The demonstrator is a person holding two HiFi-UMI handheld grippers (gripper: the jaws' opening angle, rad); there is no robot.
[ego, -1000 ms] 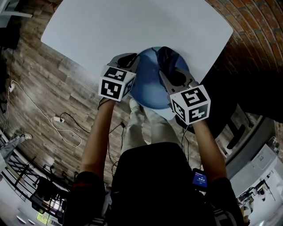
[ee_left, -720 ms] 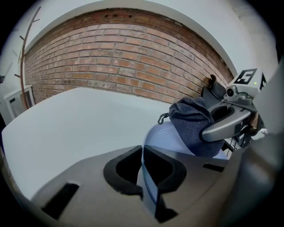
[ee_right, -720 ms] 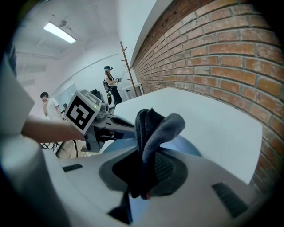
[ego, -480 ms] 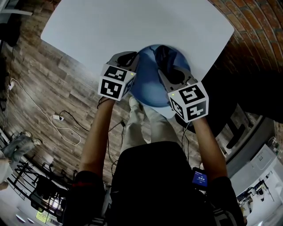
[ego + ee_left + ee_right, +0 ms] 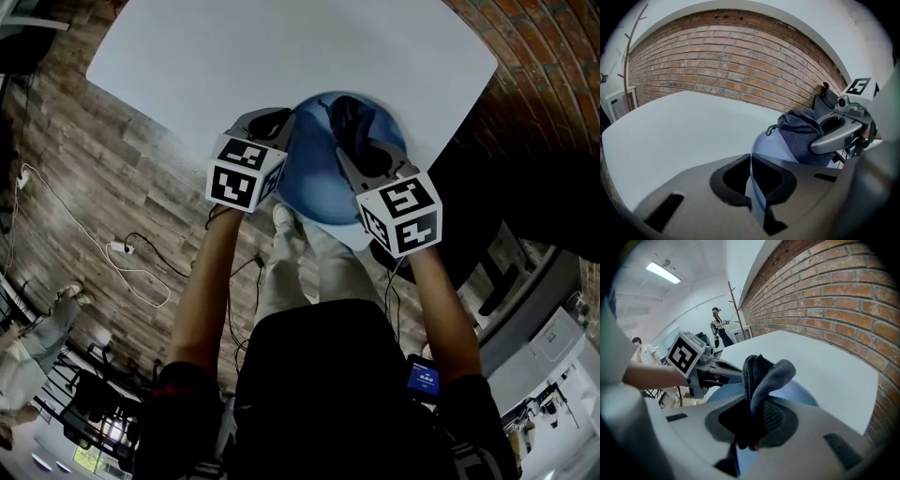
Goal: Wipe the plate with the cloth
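Observation:
A round blue plate (image 5: 323, 178) is held over the white table's near edge. My left gripper (image 5: 281, 141) is shut on the plate's left rim, which shows as a thin blue edge (image 5: 757, 197) between its jaws. My right gripper (image 5: 361, 150) is shut on a dark grey-blue cloth (image 5: 349, 120). The cloth (image 5: 761, 380) bunches out of the jaws and rests against the plate's upper face (image 5: 801, 392). From the left gripper view the cloth (image 5: 799, 133) sits on the plate's far right part under the right gripper (image 5: 841, 133).
The white table (image 5: 281, 56) spreads ahead of the plate. A brick wall (image 5: 544, 75) runs along the right side. Wood-plank floor with white cables (image 5: 131, 267) lies to the left. People (image 5: 719, 326) stand far off in the room.
The right gripper with the cloth has shifted slightly up and to the left over the plate. The left gripper and plate have stayed nearly still.

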